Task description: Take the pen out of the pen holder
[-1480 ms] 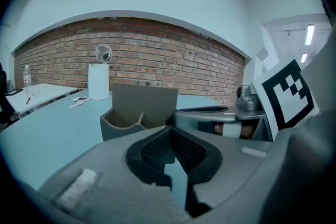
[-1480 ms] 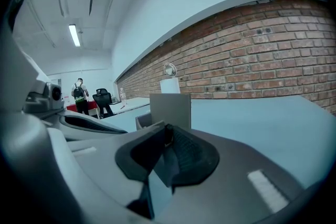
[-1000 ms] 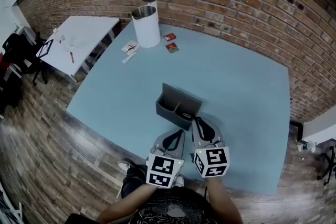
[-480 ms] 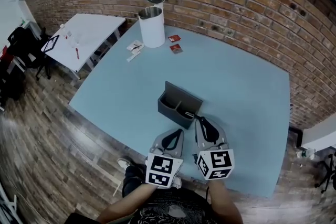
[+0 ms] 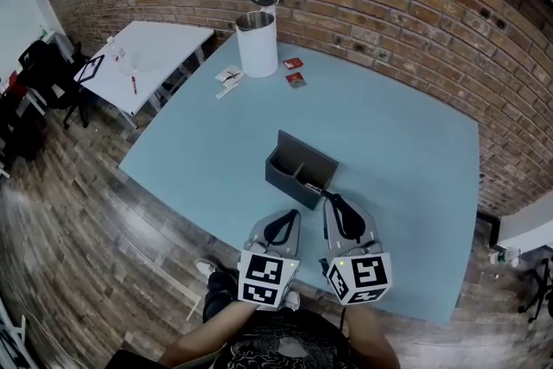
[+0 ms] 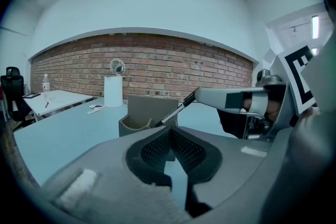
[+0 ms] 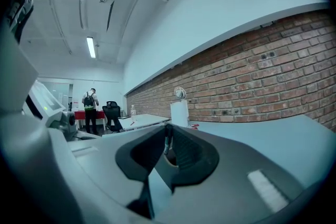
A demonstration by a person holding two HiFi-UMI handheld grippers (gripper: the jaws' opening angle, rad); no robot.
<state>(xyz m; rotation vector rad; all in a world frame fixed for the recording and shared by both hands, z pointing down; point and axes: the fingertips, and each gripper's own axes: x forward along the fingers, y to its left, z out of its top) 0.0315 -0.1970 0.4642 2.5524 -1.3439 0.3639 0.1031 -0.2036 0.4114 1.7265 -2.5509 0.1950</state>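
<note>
A grey two-compartment pen holder [image 5: 298, 171] stands on the blue table [image 5: 397, 143], just ahead of both grippers. My right gripper [image 5: 328, 198] is shut on the upper end of a dark pen [image 5: 314, 188]. The pen slants down to the left, with its lower end still inside the holder's near compartment. In the left gripper view the pen [image 6: 176, 111] runs from the right gripper's tip [image 6: 198, 95] into the holder [image 6: 149, 113]. The right gripper view shows the pen [image 7: 167, 140] pinched between the jaws [image 7: 168, 131]. My left gripper [image 5: 292, 214] is shut and empty, close beside the right one, short of the holder.
A white bin [image 5: 257, 46] with its lid raised stands at the table's far edge by the brick wall. Near it lie red packets [image 5: 295, 73] and small cards [image 5: 229, 78]. A white side table [image 5: 147, 60] is at the left. A person [image 7: 90, 107] stands far off.
The right gripper has drawn slightly back toward me with the pen, so more of the pen shows above the holder. The left gripper has barely moved.
</note>
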